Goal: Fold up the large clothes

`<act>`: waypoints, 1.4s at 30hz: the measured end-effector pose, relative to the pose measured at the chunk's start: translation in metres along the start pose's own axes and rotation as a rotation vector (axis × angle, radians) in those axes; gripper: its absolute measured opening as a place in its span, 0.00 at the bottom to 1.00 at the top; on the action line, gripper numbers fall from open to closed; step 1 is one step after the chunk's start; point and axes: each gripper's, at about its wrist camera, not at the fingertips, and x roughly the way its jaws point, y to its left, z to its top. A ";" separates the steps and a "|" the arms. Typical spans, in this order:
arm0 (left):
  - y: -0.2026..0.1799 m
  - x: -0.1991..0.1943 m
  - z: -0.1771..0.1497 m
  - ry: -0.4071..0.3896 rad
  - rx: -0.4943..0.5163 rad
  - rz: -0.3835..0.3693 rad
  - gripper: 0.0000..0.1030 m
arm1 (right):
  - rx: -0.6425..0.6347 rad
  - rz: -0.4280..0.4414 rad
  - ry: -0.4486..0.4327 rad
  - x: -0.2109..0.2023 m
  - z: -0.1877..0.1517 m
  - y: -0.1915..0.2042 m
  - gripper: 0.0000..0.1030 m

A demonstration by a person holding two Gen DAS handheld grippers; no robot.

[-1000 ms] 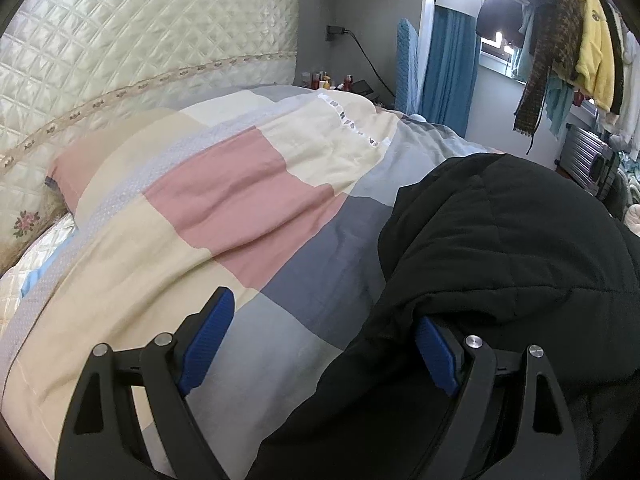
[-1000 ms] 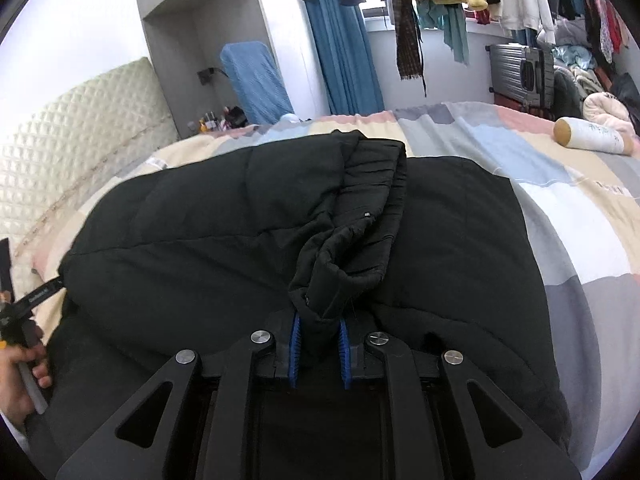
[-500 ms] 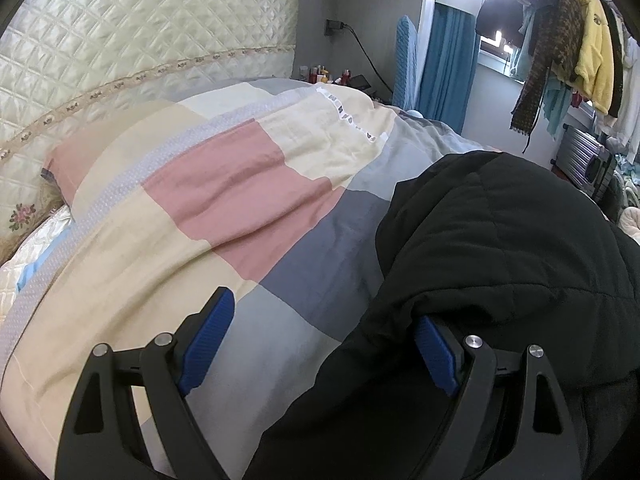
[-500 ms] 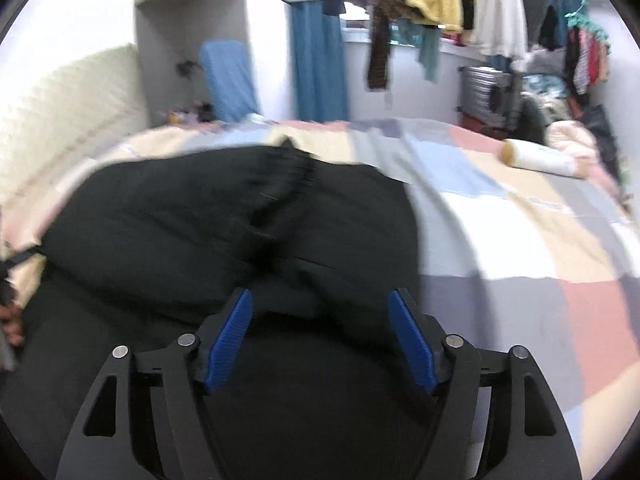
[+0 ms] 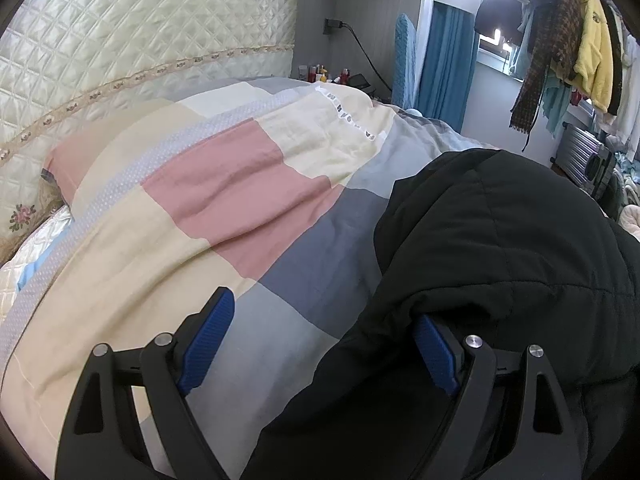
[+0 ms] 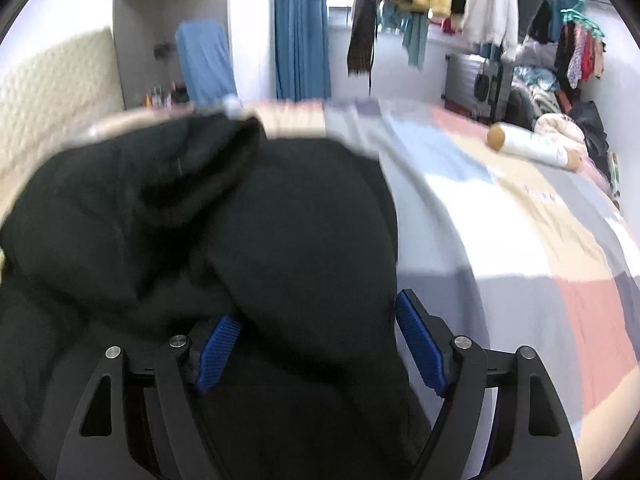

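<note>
1. Coat (image 5: 500, 248), black and puffy, lies on the bed (image 5: 224, 200); it sits on a blanket of pink, cream, grey and blue squares.
2. Left claw (image 5: 320, 336) is wide open, holding nothing; its left blue pad (image 5: 206, 344) hangs over a grey square; its right blue pad (image 5: 434, 354) is tucked under the coat's edge, and I cannot tell if it touches; the coat's edge and bare blanket show in the gap.
3. Right claw (image 6: 320, 344) is opening its jaws; a fat fold of the coat (image 6: 280, 220) lies between them; the right pad (image 6: 420, 344) stands clear of the cloth; the left pad (image 6: 218, 350) is half hidden by the fold, so I cannot tell if it touches; the claw is not squeezing the coat.
4. From the right claw's view the coat fills the left and middle, bunched into a hump; this picture is a bit blurry.
5. A white roll (image 6: 532, 146) with brown ends lies on the far right of the bed, well apart from the coat.
6. A padded cream headboard (image 5: 120, 40) stands behind the bed; small bottles (image 5: 324, 74) sit in a corner past it.
7. A blue curtain (image 5: 450, 68) hangs by the window; clothes hang on a rail (image 5: 588, 36), one of them yellow; a silver suitcase (image 6: 476, 76) stands below them.
</note>
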 end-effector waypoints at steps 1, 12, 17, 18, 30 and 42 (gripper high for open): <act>0.000 0.000 0.000 -0.001 0.001 -0.001 0.84 | 0.019 0.004 -0.028 -0.004 0.005 -0.002 0.74; -0.009 -0.001 0.000 -0.017 0.058 0.001 0.84 | 0.130 -0.032 -0.052 0.017 0.007 -0.031 0.74; -0.007 -0.005 0.001 0.007 0.032 -0.021 0.84 | 0.153 -0.028 -0.005 0.019 -0.003 -0.033 0.74; -0.008 -0.008 0.002 0.007 0.025 -0.034 0.84 | 0.146 -0.030 -0.001 0.015 -0.003 -0.030 0.74; -0.015 -0.122 0.031 -0.054 0.081 -0.166 0.84 | 0.147 0.070 -0.101 -0.115 0.014 0.006 0.76; 0.011 -0.312 0.073 -0.191 0.104 -0.316 0.84 | 0.076 0.109 -0.303 -0.306 0.051 0.036 0.77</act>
